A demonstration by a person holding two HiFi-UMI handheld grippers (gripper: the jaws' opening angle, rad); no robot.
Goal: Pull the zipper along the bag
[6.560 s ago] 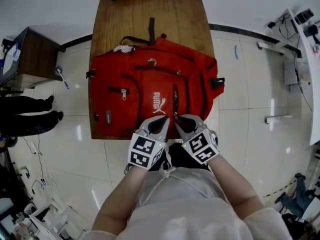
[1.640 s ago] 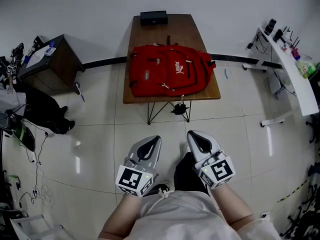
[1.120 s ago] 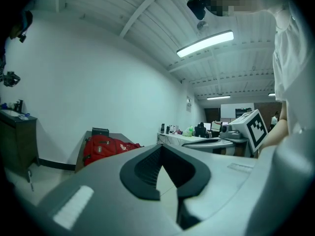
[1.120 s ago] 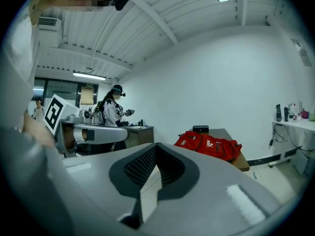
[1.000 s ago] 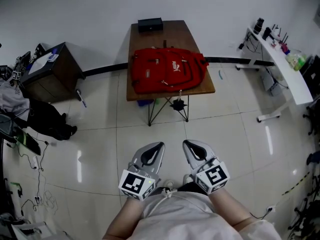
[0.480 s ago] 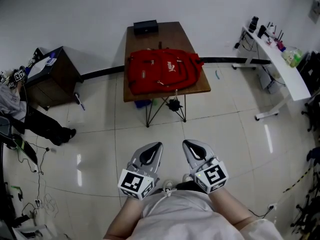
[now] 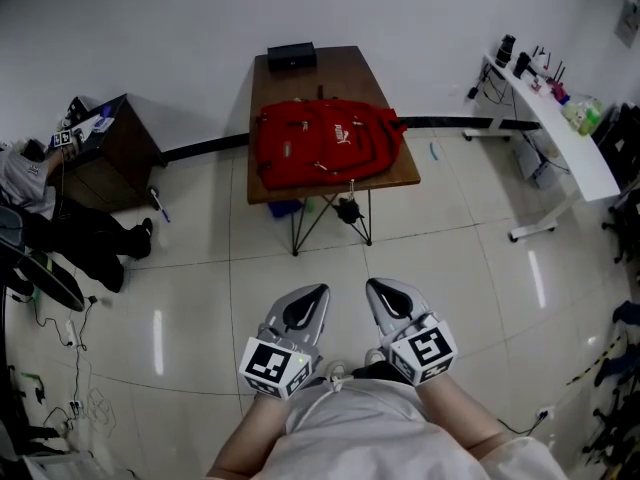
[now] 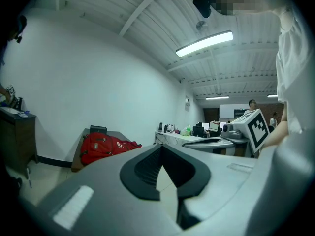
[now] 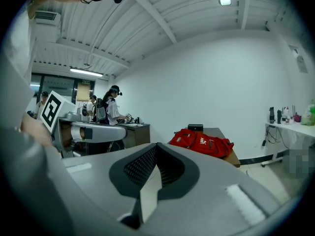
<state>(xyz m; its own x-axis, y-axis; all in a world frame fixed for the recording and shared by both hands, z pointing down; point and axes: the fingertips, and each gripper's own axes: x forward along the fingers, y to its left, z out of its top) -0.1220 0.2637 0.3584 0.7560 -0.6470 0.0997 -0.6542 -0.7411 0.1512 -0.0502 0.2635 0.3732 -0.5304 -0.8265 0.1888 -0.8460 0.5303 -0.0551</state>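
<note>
Both claws are sitting shut and empty. On the left claw (image 7: 316, 292) (image 8: 161, 148) the jaws are meeting at their tips with nothing between them. On the right claw (image 7: 374, 286) (image 9: 156, 145) the jaws are pressing together in the same way. You are holding the two claws side by side, close in front of your body, above the tiled floor (image 7: 450, 258). Both are pointing toward the table (image 7: 345, 73).

The red backpack (image 7: 325, 148) (image 8: 106, 146) (image 9: 202, 144) is lying flat on that wooden table, well apart from both claws, with an open stretch of floor lying between. It is covering the middle and near part of the tabletop and is reaching almost to the near edge. At this range its zipper is showing too small to make out.

A black box (image 7: 290, 56) is sitting at the far end of the table, apart from the backpack and near the white wall. A dark cabinet (image 7: 110, 143) is standing to the left of the table, and a person's legs (image 7: 85, 248) are showing on the floor near it. A long white desk (image 7: 560, 133) is running along the right side of the room and is carrying small items at its far end.
</note>
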